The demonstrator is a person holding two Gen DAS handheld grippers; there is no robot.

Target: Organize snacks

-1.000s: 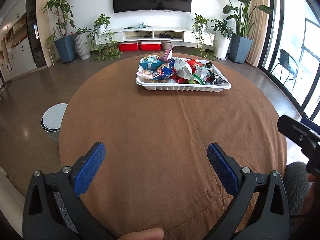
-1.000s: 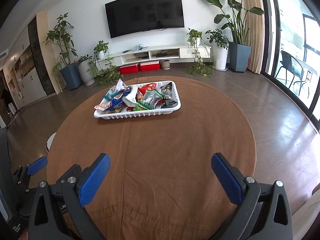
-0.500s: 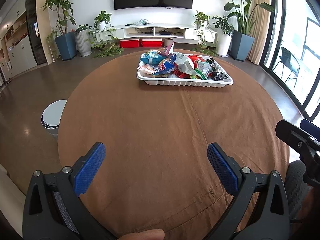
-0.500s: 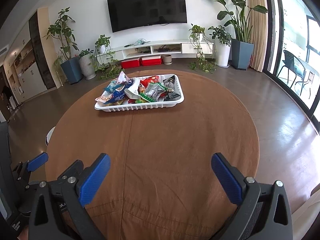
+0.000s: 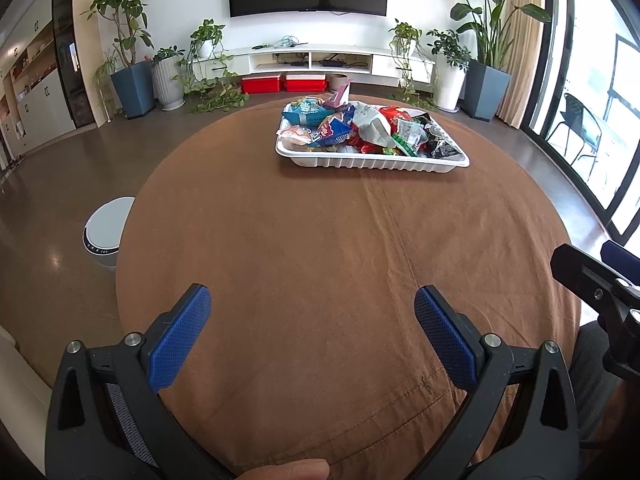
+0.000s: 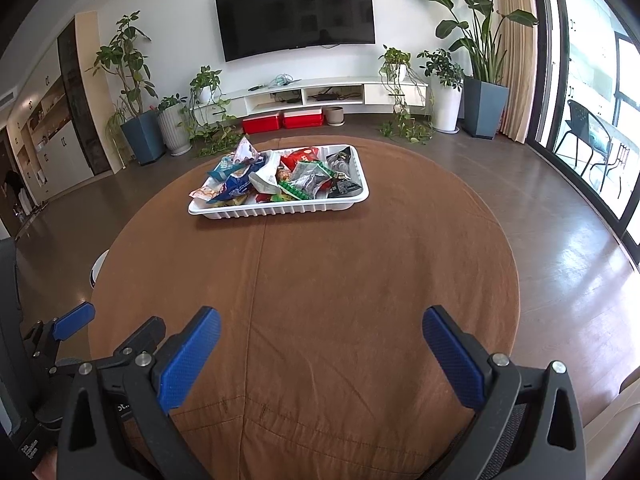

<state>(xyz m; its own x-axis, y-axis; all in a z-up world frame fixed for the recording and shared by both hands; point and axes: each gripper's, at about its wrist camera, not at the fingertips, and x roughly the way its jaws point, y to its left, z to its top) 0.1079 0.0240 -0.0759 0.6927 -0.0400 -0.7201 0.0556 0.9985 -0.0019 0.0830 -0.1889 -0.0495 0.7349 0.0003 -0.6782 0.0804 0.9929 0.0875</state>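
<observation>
Both grippers, left gripper (image 5: 312, 316) and right gripper (image 6: 322, 338), fingers spread, level above table (image 5: 320, 240).

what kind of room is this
Most likely a home living room. A wall-mounted TV hangs above a low white media console, potted plants line the wall, and a tray of snacks sits on a round table with a brown cloth.

Left gripper (image 5: 312, 322): fingers (image 5: 178, 338) spread wide, nothing between them, held low over the bench (image 5: 320, 240). Right gripper (image 6: 320, 344): fingers (image 6: 454, 362) likewise wide apart, empty. The two sit side by side, level, both pointing forward.
</observation>
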